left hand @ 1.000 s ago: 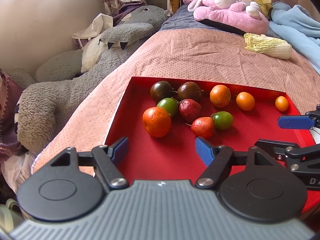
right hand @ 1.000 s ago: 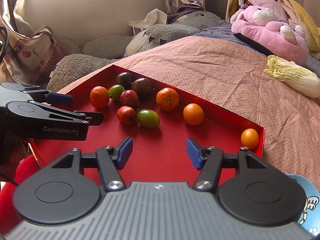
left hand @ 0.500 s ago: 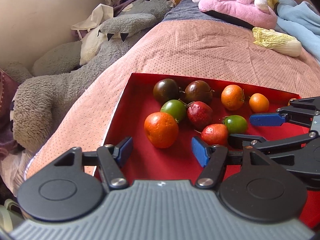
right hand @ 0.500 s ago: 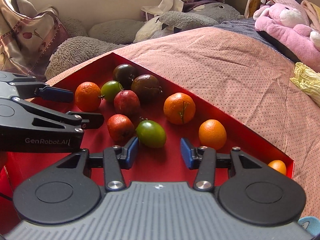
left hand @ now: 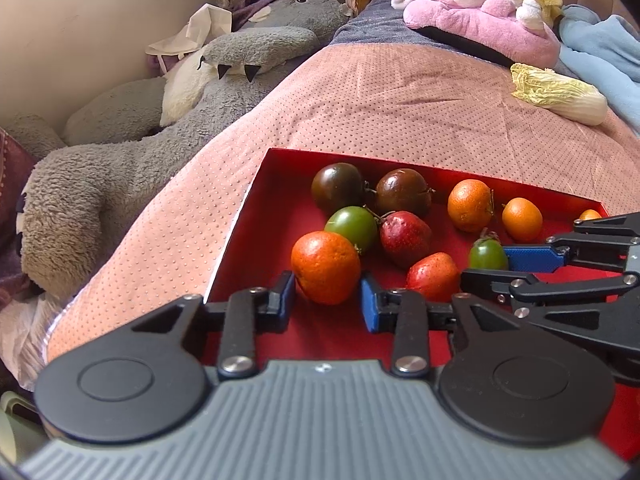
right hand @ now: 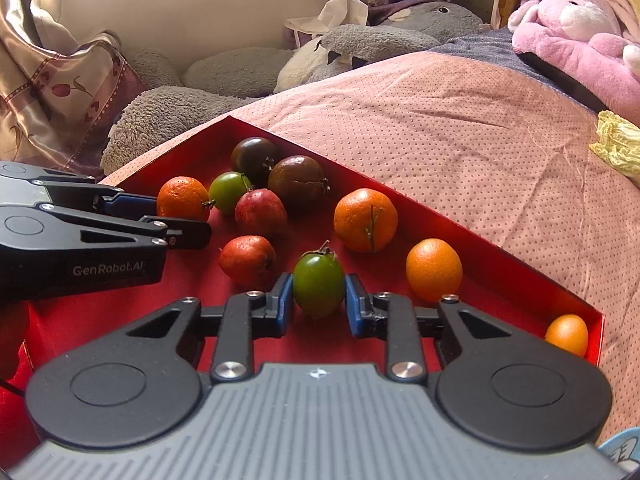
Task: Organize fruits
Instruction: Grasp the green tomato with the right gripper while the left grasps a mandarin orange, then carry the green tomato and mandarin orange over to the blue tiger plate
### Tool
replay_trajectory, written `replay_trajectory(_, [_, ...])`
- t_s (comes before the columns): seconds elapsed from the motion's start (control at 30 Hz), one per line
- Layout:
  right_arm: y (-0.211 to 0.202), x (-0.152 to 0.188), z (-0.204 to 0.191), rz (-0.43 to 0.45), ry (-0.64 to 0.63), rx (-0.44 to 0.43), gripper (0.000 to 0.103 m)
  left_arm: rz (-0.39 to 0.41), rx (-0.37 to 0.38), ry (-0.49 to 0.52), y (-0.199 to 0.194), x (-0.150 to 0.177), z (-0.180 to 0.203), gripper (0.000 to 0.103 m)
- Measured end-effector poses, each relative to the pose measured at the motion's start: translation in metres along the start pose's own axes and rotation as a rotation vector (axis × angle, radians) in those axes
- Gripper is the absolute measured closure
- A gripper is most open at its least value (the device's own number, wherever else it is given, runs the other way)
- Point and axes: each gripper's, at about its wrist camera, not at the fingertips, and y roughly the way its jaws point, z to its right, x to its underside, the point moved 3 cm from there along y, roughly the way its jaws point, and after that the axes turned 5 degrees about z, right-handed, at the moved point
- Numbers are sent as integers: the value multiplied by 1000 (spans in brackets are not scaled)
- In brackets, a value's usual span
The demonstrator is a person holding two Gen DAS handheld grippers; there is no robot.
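A red tray (left hand: 256, 240) on the bed holds several fruits: oranges, green, red and dark tomatoes. My left gripper (left hand: 328, 300) is open with its pads on either side of a large orange (left hand: 325, 266), which sits between the fingertips. My right gripper (right hand: 319, 300) has its blue pads against both sides of a green tomato (right hand: 319, 285) resting on the tray (right hand: 500, 264). The right gripper also shows in the left wrist view (left hand: 516, 264), around the green tomato (left hand: 486, 254). The left gripper shows in the right wrist view (right hand: 168, 220) at the large orange (right hand: 182, 198).
Two dark tomatoes (left hand: 338, 186), a second green tomato (left hand: 352, 224), two red fruits (left hand: 404, 232) and smaller oranges (left hand: 470, 204) lie in the tray. A grey plush (left hand: 120, 152) lies left of it. A pink plush (left hand: 480, 20) and a cabbage (left hand: 560, 94) lie farther back.
Both grippers moved forward into the tray. The left came around the large orange. The right narrowed and closed its pads onto the green tomato.
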Motion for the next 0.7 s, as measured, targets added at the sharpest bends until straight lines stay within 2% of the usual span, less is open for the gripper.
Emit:
replay_trajectory(0.13, [-16,13,1,-8,8,24,71,11,-21,9,-3,4,4,67])
replay_trajectory(0.27, [-33,30,5,-12,42,48,71,2,7,-32,-10,6,3,67])
replay_trajectory(0.7, [-93,71,7,17,100,77,71,20,30,-8,-36,21,29,67])
